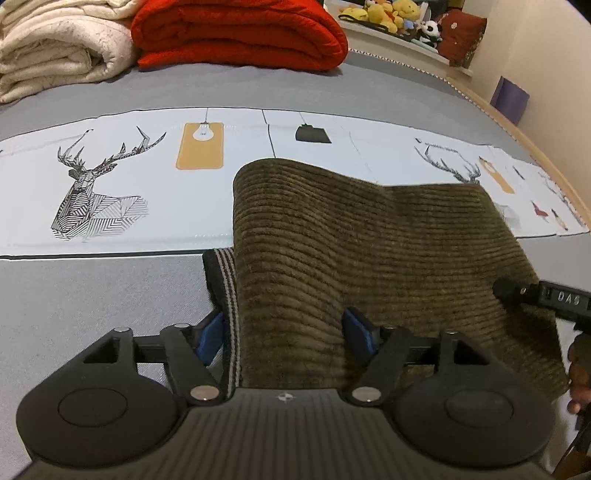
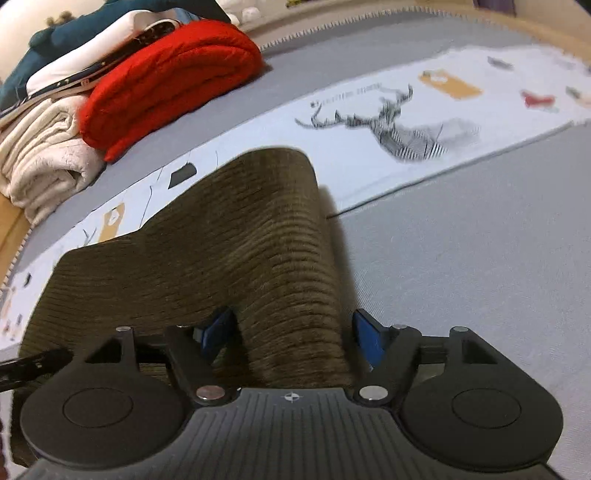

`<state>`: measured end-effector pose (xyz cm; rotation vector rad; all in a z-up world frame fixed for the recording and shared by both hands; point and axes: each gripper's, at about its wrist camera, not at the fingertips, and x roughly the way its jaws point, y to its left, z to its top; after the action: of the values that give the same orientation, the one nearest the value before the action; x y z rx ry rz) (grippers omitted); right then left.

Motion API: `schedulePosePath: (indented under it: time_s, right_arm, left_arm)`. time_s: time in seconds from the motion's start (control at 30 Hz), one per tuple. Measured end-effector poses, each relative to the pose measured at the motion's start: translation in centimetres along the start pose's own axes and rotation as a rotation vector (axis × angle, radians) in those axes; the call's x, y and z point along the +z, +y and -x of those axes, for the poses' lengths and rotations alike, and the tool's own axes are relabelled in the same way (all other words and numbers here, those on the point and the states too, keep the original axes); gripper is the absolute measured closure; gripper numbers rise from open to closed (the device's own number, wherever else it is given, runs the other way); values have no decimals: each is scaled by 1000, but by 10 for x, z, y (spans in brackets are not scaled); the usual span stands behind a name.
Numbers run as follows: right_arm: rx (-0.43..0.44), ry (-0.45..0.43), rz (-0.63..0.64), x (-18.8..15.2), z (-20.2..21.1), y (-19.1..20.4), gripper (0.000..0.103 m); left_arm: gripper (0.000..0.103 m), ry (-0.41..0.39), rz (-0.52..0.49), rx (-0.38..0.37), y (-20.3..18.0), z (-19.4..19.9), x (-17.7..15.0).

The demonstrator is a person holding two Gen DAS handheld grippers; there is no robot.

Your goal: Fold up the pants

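Nearest us, the left gripper (image 1: 284, 338) has its 2 blue pads spread apart, with a bunched ridge of the olive corduroy pants (image 1: 369, 236) and their striped waistband (image 1: 225, 291) lying between them; we judge the pads clear of the cloth, so nothing is pinched. The right gripper (image 2: 295, 338) looks the same: jaws parted, a hump of the pants (image 2: 236, 240) between its pads, which do not seem to press on it. In the left view the right gripper's black finger (image 1: 517, 291) rests at the pants' right edge.

The pants lie on the grey bed (image 1: 74, 295), straight ahead of both grippers, folded over into a rounded roll whose long axis runs left to right, with the 2 grippers at its near edge, 1 toward each end. Neither is clearly nearer.

Beyond the fold runs a white printed strip (image 1: 147, 177) with deer and lamp motifs. Farthest are a folded red blanket (image 1: 240, 33) and a cream blanket (image 1: 48, 48).
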<state>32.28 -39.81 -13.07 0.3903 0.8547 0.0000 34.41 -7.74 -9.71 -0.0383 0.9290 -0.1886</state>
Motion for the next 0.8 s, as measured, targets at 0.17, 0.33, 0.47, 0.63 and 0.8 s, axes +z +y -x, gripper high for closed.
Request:
schedulePosePath:
  time_s: [0.17, 0.33, 0.47, 0.63, 0.8]
  right_arm:
    - [-55, -6, 22, 3, 19, 5, 29]
    - [15, -46, 272, -21, 79, 21, 28]
    - [1, 71, 356, -50, 70, 15, 27]
    - [25, 109, 219, -45, 55, -7, 13]
    - [-46, 23, 246, -53, 80, 13, 16]
  left_arm:
    - [10, 6, -52, 10, -2, 17, -11]
    - [6, -7, -165, 27, 5, 35, -41]
    - [5, 5, -131, 24, 8, 28, -57]
    - [5, -22, -179, 35, -6, 36, -69]
    - [1, -43, -161, 29, -10, 64, -69]
